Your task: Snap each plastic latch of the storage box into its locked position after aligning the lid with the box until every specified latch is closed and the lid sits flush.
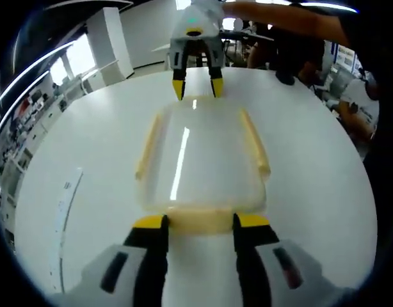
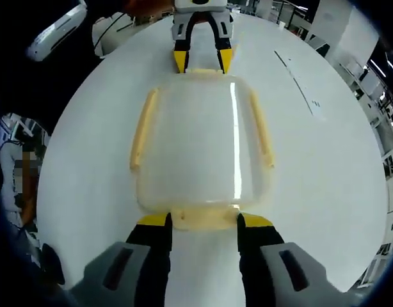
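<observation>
Broadly, the white tabletop [image 1: 88, 147] carries a clear storage box [image 1: 203, 160] at its middle, lid [image 2: 196, 141] on, with pale yellow latches along its 2 long sides and at both ends. The left tool [image 1: 200, 222] stands wide at one end, its yellow-tipped jaws to either side of the near end latch [image 1: 198, 220]; the right tool [image 2: 201, 220] stands wide at the opposite end, straddling the other end latch [image 2: 203, 217] the same way.

Pressing from both ends at once could slide the light box across the smooth tabletop or tip it if 1 tool pushes harder. A latch pushed while the lid sits crooked would likely skip its catch or lift the far edge.

Whether any latch is already locked is hard to judge: the clear plastic and glare streaks blur the lid seam, the long side latches [image 2: 142, 131] look flat but uncertain, and each tool's own jaws partly crowd the end latch.
</observation>
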The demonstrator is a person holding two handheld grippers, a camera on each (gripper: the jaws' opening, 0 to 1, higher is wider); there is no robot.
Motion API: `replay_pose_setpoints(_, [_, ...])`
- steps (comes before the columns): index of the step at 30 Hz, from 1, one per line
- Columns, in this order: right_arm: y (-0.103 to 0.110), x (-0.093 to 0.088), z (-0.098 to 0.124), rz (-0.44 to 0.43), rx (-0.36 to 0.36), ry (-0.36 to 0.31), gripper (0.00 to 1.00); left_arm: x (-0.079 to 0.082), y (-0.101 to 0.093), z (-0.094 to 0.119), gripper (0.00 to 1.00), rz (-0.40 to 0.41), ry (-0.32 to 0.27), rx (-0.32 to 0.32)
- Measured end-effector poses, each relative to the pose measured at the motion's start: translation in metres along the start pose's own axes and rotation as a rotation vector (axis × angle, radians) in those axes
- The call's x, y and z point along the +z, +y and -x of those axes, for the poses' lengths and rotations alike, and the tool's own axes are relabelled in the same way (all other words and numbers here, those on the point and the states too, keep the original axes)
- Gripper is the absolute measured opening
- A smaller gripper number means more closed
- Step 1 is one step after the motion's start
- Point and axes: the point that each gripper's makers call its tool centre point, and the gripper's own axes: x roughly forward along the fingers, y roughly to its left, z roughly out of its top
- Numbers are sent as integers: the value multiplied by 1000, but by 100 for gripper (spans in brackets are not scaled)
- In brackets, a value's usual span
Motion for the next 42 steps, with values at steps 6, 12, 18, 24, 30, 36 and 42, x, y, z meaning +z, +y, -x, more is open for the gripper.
replay_pose_setpoints(6, [1,0,-1,4,10,1,41,0,0,-1,40,4,1,-8])
replay_pose_setpoints(12, [1,0,-2,5,17,0,41,0,2,-2,40,-4,8,-14])
replay_pose_setpoints(18, [-1,-1,0,-9,15,12,40,1,4,-3,39,-5,16,-17])
replay_pose_setpoints(24, [-2,-2,1,-7,19,8,39,1,5,-4,39,1,12,-21])
replay_pose_setpoints(30, [-2,-2,1,-14,22,-2,38,1,5,-4,38,10,21,-26])
replay_pose_setpoints(36, [-1,1,0,-26,17,5,39,0,8,-3,38,12,35,-24])
replay_pose_setpoints(42, [1,4,1,-42,28,-1,39,3,7,5,38,14,32,-39])
